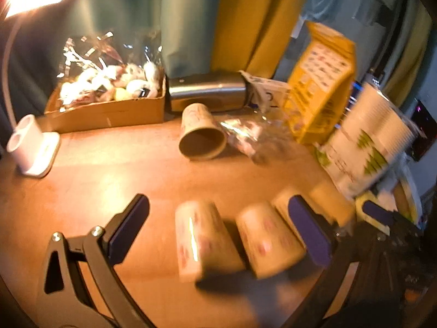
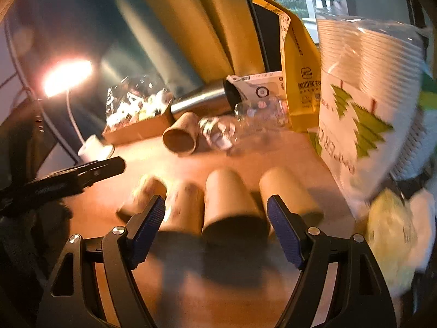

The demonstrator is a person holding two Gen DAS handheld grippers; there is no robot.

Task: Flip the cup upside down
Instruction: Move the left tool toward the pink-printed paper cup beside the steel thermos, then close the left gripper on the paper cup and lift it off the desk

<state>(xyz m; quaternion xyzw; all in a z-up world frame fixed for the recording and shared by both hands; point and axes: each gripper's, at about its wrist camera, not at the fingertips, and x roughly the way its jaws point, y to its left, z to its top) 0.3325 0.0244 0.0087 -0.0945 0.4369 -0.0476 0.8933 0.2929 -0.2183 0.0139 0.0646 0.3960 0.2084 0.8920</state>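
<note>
Several paper cups stand upside down in a row on the wooden table. In the left wrist view my open left gripper hangs above them, with one cup and a second cup between its fingers. In the right wrist view my open right gripper hovers over the same row, around a middle cup. Another paper cup lies on its side farther back, mouth toward me; it also shows in the right wrist view. Nothing is held.
A cardboard box of wrapped items, a steel flask lying down, crumpled plastic, a yellow bag and a sleeve of stacked cups line the back and right. A lit lamp's white base stands left.
</note>
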